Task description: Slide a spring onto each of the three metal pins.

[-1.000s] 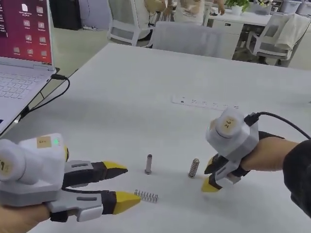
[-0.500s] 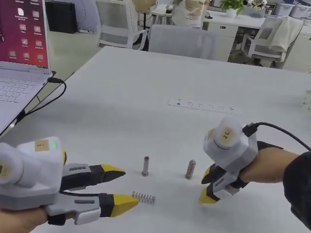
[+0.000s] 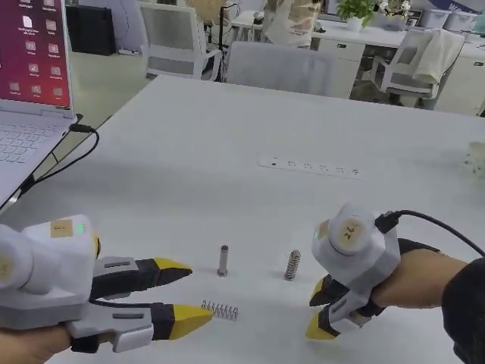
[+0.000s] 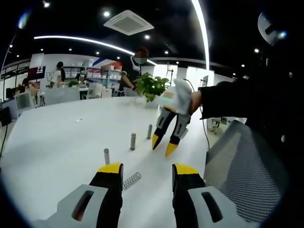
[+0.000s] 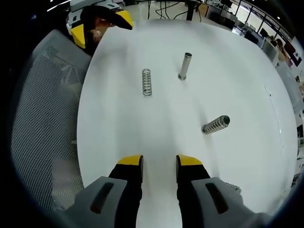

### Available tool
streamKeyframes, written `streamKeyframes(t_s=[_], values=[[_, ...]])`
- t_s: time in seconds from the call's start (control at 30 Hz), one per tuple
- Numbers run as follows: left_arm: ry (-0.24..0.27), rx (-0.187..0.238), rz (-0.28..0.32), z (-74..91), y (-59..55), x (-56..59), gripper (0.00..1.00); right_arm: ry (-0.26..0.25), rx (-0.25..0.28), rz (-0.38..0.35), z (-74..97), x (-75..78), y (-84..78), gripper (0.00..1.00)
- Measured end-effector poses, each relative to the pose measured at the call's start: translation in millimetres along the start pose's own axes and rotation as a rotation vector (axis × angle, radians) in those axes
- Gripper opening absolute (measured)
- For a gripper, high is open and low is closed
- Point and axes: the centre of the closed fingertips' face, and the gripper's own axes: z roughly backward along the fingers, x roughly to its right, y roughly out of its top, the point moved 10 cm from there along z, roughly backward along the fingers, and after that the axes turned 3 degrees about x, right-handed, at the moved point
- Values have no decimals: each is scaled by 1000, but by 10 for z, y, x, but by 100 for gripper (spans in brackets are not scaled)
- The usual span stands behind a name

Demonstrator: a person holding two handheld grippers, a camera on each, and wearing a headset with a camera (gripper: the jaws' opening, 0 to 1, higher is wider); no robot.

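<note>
- The left gripper [image 3: 184, 293] had its jaws spread wide and held nothing. Its yellow tips pointed at the loose spring [image 3: 220, 309], and the nearer tip was just short of it, not touching.
- The right gripper [image 3: 315, 311] showed a narrower gap between its jaws, also empty. Its tips angled down at the table [image 3: 227, 136]; I could not tell whether the lower tip touched it.
- The loose spring lay flat on the table, just in front of the bare pin [image 3: 223, 260], which stood upright between the two grippers.
- A second pin [image 3: 292, 265], with a spring on it, stood upright just beside the right gripper. In the left gripper view a third pin [image 4: 149, 131], also sprung, stood close to that gripper's tips.
- A power strip [image 3: 307, 165] lay well behind the pins. A laptop [image 3: 30, 91] and its cable [image 3: 68, 155] sat at the table's left edge.
- The right hand [image 3: 413, 277], in a dark sleeve, reached in low from the right.
</note>
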Motion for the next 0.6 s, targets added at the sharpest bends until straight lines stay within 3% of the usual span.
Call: streamKeyframes(t_s=[0.6], values=[[4, 10, -3, 40, -2, 21, 35, 28, 36, 16, -34, -243, 95, 27]])
